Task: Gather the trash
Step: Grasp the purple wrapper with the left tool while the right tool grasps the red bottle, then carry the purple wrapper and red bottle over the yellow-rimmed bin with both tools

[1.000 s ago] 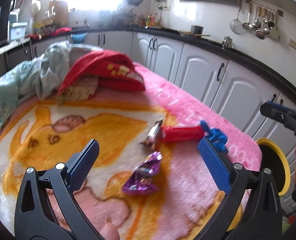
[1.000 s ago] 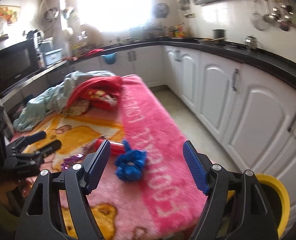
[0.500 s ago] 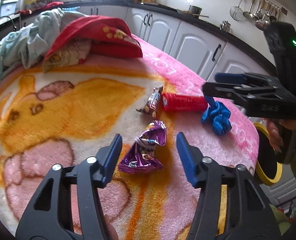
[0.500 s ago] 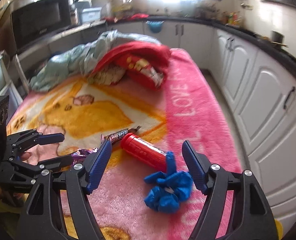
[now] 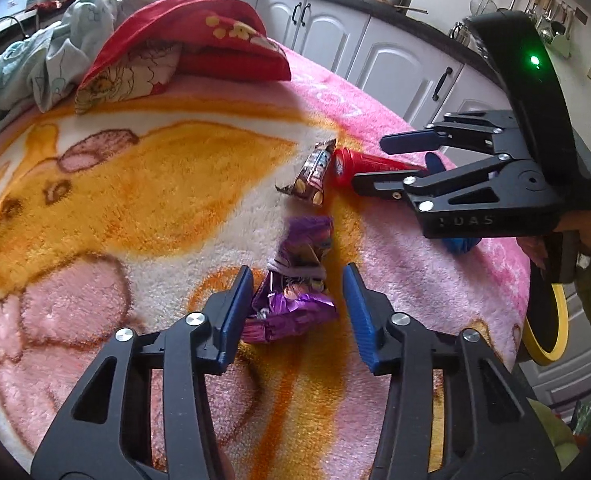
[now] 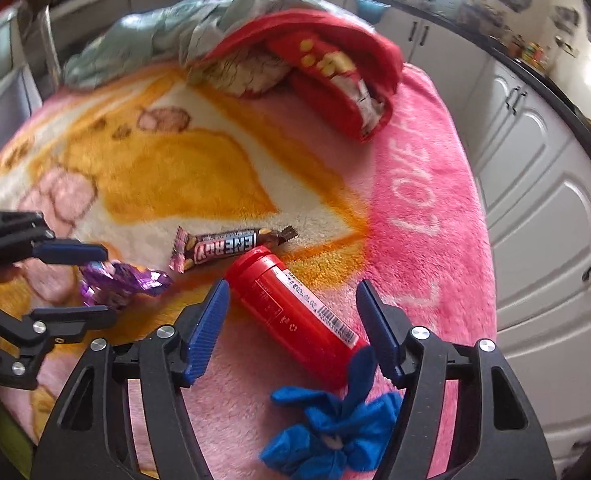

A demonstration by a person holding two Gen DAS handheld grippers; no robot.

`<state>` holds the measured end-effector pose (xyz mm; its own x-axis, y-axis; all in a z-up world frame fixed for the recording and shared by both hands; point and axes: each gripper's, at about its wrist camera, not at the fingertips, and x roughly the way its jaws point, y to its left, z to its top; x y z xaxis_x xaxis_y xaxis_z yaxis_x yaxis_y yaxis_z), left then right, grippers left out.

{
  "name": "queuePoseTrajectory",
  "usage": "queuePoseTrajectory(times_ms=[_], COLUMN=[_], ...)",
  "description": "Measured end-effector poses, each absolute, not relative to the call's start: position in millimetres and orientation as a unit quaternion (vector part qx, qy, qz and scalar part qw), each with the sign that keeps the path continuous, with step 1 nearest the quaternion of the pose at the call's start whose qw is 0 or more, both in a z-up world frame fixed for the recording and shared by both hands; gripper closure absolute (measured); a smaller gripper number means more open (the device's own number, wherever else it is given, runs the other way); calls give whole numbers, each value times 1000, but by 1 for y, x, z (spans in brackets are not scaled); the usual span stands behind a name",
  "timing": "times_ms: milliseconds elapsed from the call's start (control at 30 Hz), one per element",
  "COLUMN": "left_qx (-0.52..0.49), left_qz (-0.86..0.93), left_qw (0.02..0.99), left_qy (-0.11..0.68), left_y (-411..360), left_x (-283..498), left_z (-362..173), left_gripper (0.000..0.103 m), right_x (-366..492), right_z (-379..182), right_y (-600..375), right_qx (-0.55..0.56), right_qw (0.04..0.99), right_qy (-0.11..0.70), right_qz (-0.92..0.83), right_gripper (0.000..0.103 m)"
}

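Below, two grippers work over a pink and orange blanket [image 5: 143, 184] strewn with trash. Near me on the left lies a purple wrapper [image 5: 291, 300]: crinkled foil, which I judge light, soft and springy, best pinched across its bunched middle. My left gripper [image 5: 297, 312] straddles it; its jaws have just been closing and now stand narrow, the left pad at the wrapper's edge, the right pad clear of it, so I count nothing as gripped. Further right rests a red tube [image 6: 295, 312], lying diagonally just beside a brown snack bar wrapper [image 6: 227, 246]. I judge the tube stiff, smooth and prone to roll, so I would take it across its width near the middle. My right gripper [image 6: 291, 324] brackets it, jaws medium-wide after closing somewhat, with both pads apart from the tube. A crumpled blue glove [image 6: 331, 436], limp and light, lies at the tube's near end, below the right gripper.
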<state>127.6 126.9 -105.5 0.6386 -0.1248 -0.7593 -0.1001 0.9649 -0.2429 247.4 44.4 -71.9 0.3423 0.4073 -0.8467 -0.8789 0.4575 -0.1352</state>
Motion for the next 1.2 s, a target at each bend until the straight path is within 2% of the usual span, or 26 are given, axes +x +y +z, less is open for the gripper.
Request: queuePoseTrajectory(times_ms=[100, 133, 233, 400, 800, 1200], left_qx=[-131, -130, -130, -136, -142, -126], left_qz=[-7, -7, -5, -10, -30, -89], left_qw=[895, 894, 893, 893, 911, 922], left_qy=[427, 428, 430, 429, 386, 355], left_y=[126, 125, 125, 128, 120, 54], left_x=[128, 128, 128, 126, 111, 124], left_z=[-107, -107, -108, -107, -67, -37], left_gripper=[67, 67, 73, 75, 80, 80], right_x=[250, 249, 245, 234, 206, 187], right_z=[-80, -82, -89, -89, -38, 2], right_y=[53, 56, 64, 68, 16, -87], right_qx=[-325, -333, -358, -357, -197, -94], right_qw=[744, 738, 728, 729, 769, 838], right_qy=[393, 395, 390, 375, 349, 317], right_qz=[431, 435, 435, 447, 499, 435], right_gripper=[52, 57, 60, 67, 68, 68])
